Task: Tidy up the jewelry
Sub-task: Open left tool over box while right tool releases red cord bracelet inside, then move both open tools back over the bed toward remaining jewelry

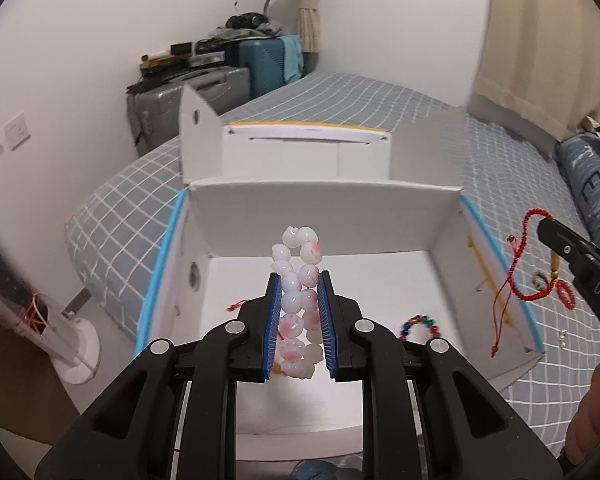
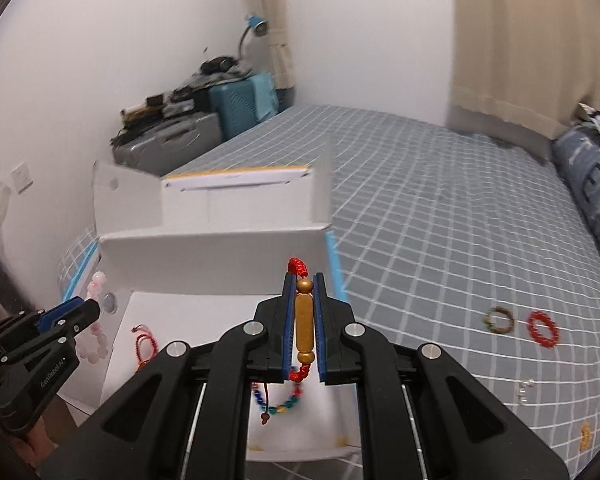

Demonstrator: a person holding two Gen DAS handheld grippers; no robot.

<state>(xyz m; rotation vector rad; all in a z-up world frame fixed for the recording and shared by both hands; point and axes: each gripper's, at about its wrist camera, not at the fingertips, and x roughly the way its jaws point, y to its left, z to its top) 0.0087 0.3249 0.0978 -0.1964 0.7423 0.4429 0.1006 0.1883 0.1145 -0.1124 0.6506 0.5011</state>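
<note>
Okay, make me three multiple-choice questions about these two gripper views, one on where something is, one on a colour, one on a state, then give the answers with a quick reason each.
1. Where does the multicoloured bead bracelet lie?
A. inside the white box
B. on the checked bedsheet
C. on the teal suitcase

2. What colour is the long bead on the corded bracelet in the right gripper?
A. green
B. gold
C. silver

3. What is the state of the left gripper?
A. open and empty
B. shut with nothing in it
C. shut on the white-and-pink bead bracelet

Answers:
1 A, it rests on the box floor below the right gripper.
2 B, the bar between the blue pads is gold, on red cord.
3 C, both pads press against the doubled strand of beads.
</note>
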